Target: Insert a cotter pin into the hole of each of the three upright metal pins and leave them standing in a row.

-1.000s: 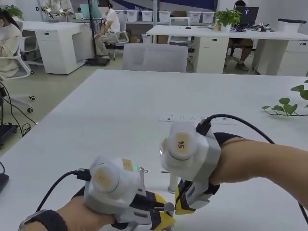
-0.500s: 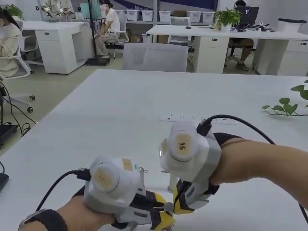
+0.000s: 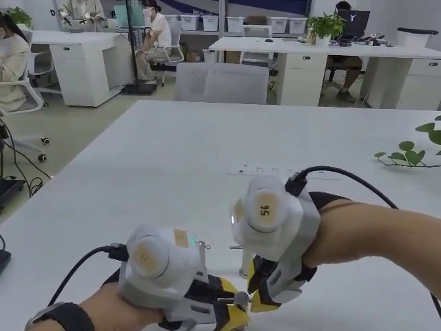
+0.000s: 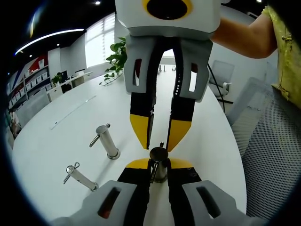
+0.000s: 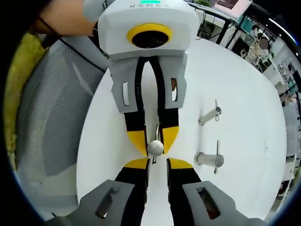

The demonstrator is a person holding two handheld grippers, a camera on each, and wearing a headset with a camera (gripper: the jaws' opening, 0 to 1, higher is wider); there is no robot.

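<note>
Pins numbering three, left tool clenched on one, right tool released beside it.

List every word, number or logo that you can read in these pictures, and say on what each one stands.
"XENSE": on the white casing of the left tongs.
"95": on the round sticker atop the right tongs, turned sideways.
"Y": on the laptop lid far behind.
Pale sticker on the left tongs: too blurred to read.

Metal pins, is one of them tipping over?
Nothing clearly wrong. Two metal pins stand on the table with cotter pins through them; their slant may just be the fisheye lens. The left gripper grips the third pin.
</note>
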